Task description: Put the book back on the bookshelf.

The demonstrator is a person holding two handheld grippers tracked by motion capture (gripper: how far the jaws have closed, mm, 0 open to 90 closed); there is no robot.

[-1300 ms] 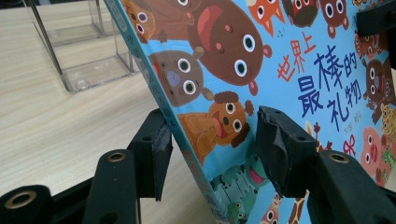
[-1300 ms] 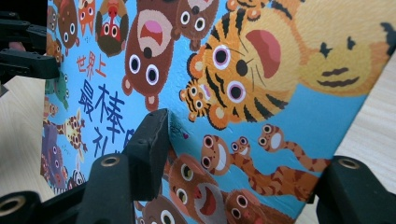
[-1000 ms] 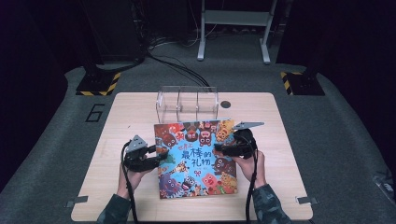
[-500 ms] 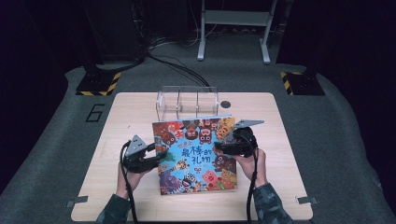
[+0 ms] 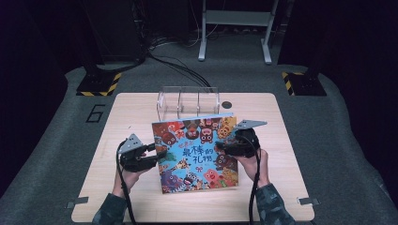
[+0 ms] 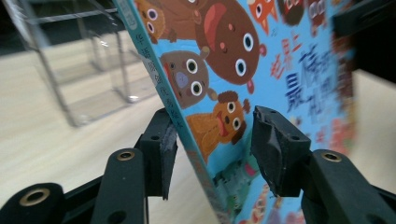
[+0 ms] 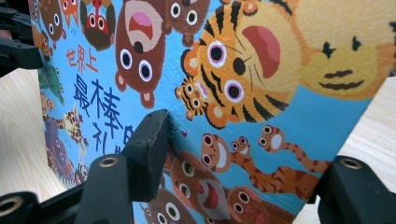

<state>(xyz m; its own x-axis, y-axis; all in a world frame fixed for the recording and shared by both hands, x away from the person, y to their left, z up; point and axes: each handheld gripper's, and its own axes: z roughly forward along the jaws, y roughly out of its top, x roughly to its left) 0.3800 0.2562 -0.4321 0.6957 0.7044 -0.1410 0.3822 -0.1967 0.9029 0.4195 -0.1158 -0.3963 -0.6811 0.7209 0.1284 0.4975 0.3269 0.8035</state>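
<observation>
A picture book (image 5: 197, 150) with a blue cover, cartoon animals and Chinese lettering is held tilted over the wooden table (image 5: 122, 117), its far edge raised toward the clear rack. My left gripper (image 5: 157, 157) is shut on its left spine edge. In the left gripper view the book (image 6: 261, 56) runs slantwise between the two jaws of the left gripper (image 6: 212, 135). My right gripper (image 5: 223, 147) is shut on the right edge. In the right gripper view one jaw of the right gripper (image 7: 252, 149) presses on the cover (image 7: 233, 70) and the other sits behind the edge.
A clear acrylic rack (image 5: 187, 101) with upright dividers stands just beyond the book at the table's far middle, also seen as the rack (image 6: 79, 79) behind the spine. A small dark round spot (image 5: 227, 104) lies beside it. Bare table extends left and right of the hands.
The book has shifted a little away from the person and its far edge has risen toward the rack. Both grippers kept their hold and moved with it.
</observation>
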